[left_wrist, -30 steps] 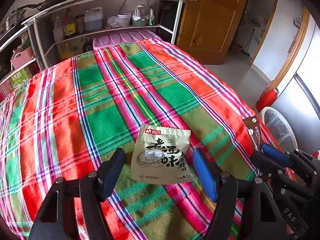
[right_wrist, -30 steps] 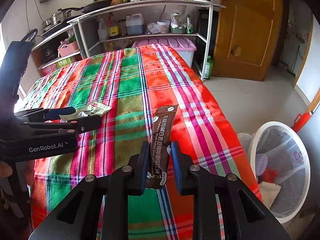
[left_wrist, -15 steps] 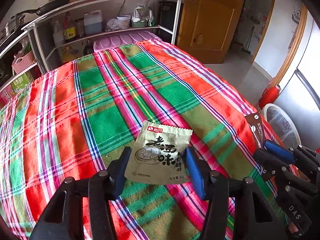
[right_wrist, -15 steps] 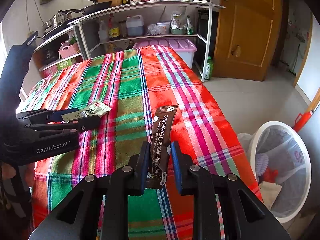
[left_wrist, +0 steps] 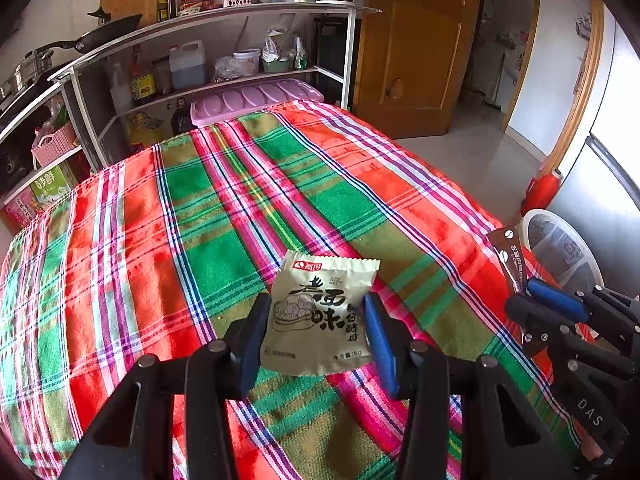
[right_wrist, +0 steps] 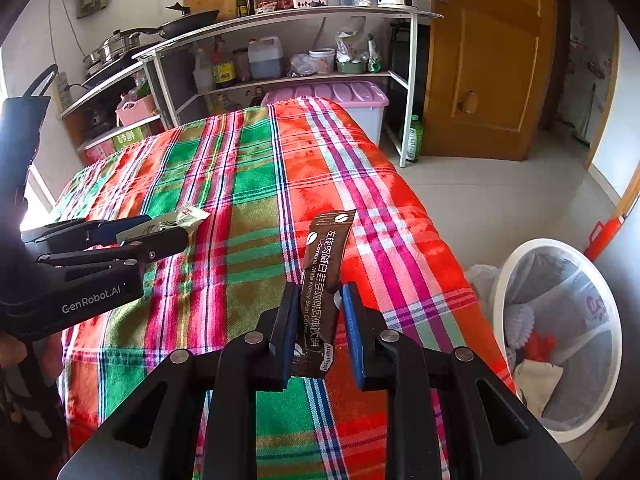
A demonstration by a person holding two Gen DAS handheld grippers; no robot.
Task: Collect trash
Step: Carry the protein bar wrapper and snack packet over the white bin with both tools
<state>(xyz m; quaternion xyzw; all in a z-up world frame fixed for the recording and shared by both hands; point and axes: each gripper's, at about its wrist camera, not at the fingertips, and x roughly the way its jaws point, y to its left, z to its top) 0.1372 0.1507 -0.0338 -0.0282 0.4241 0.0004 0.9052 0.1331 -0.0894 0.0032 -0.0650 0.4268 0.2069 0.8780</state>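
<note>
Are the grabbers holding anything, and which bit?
Left gripper squeezes the green packet by its two side edges. Right gripper pinches the brown coffee stick near its lower end.

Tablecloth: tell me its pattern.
The tablecloth is plaid: red, green, olive, pink stripes. Clearest in the left wrist view.

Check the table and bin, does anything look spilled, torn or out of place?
Nothing spilled or torn. Only two wrappers sit oddly on the plaid tablecloth: a pale green snack packet and a brown coffee sachet, each between a hand-held gripper's fingers. The white bin stands upright.

Two close wrist views over the plaid cloth [left_wrist: 224,184] (shared), facing shelves [right_wrist: 288,40].
</note>
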